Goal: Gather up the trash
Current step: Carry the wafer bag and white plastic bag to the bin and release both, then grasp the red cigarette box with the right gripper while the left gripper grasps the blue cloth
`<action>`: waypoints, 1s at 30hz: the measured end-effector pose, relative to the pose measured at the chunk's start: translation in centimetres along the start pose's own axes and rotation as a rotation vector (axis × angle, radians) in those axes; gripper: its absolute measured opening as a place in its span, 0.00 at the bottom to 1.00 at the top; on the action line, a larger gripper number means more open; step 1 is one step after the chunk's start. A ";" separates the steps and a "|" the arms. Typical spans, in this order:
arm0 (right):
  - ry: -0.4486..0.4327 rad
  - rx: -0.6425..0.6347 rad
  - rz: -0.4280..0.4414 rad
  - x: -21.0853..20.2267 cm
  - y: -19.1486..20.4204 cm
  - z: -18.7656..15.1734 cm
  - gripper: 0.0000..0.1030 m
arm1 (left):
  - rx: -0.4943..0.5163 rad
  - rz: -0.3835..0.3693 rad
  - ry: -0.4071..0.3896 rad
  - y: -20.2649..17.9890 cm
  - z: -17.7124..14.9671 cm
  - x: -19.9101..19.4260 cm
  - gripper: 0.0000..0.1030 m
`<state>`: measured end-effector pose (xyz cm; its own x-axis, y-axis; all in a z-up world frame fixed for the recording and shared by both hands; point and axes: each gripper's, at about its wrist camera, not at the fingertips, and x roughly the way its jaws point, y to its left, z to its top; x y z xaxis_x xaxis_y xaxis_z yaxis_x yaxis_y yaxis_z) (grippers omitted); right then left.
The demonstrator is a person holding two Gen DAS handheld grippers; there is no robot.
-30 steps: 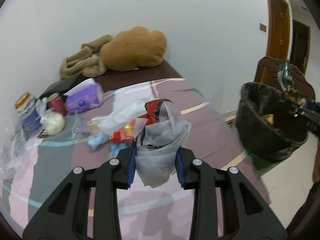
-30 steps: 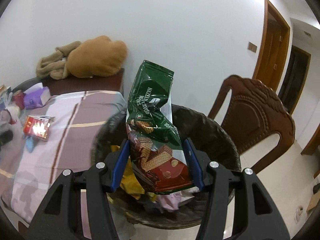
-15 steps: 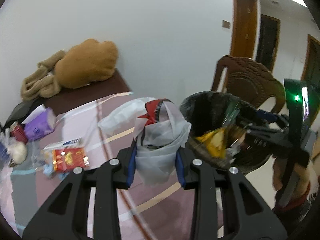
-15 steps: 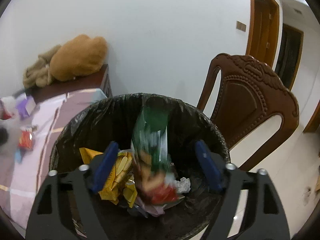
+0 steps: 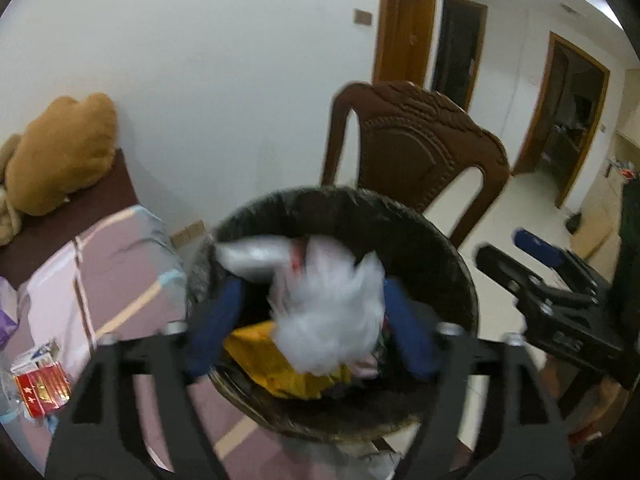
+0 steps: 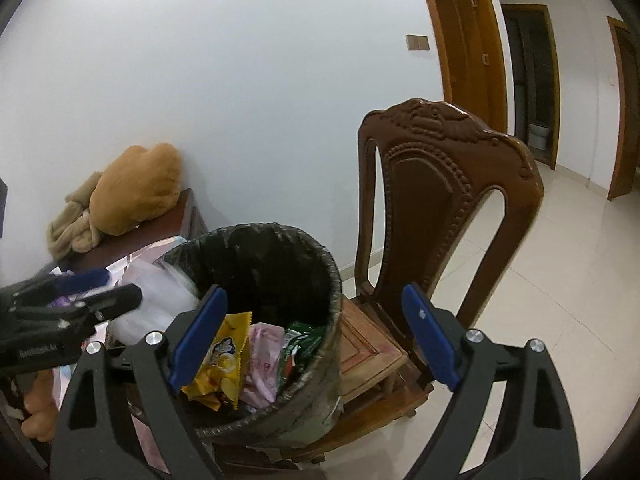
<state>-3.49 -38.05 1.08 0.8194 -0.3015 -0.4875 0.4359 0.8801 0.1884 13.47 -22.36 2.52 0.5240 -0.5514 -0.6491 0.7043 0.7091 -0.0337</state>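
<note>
Crumpled translucent white plastic bag (image 5: 328,308): blurred, over the mouth of the round bin with black liner (image 5: 440,252), between the blue pads, not visibly pressed by either. Left gripper (image 5: 316,320): jaws opening, wide apart. Bin contents: yellow snack packet (image 6: 224,356), pink wrapper (image 6: 260,356), green wafer packet (image 6: 298,346). Right gripper (image 6: 316,336): jaws opening, wide apart, nothing between them, over bin rim and seat. Carved brown wooden chair (image 6: 440,184): just behind bin. Pink patterned cloth-covered table (image 5: 120,264): beside bin, bearing red box (image 5: 42,386). Brown plush cushion (image 5: 60,156): far end, against wall.
</note>
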 end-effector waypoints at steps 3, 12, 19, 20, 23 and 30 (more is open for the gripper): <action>0.003 0.003 0.005 0.0 0.2 -0.1 0.85 | -0.017 0.011 -0.037 0.9 -0.1 -0.9 0.88; -0.009 -0.132 0.186 -0.3 7.6 -0.8 0.85 | -0.333 0.609 -0.074 13.8 -5.7 -7.9 0.92; 0.142 -0.407 0.461 2.0 22.5 -4.0 0.85 | -0.672 0.837 0.057 26.0 -14.5 -12.3 0.93; 0.165 -0.452 0.480 2.8 24.7 -4.6 0.85 | -0.688 0.831 0.063 26.9 -15.3 -12.8 0.93; 0.271 -0.598 0.532 6.1 32.4 -7.0 0.85 | -0.718 0.811 0.081 29.1 -17.8 -14.1 0.93; 0.410 -0.915 0.492 12.5 44.7 -11.9 0.85 | -0.770 0.789 0.069 31.4 -21.1 -16.6 0.93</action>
<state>21.82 1.91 -6.79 0.5688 0.1495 -0.8088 -0.4789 0.8596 -0.1779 16.77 18.30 -3.81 0.6504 0.1855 -0.7366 -0.3153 0.9482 -0.0396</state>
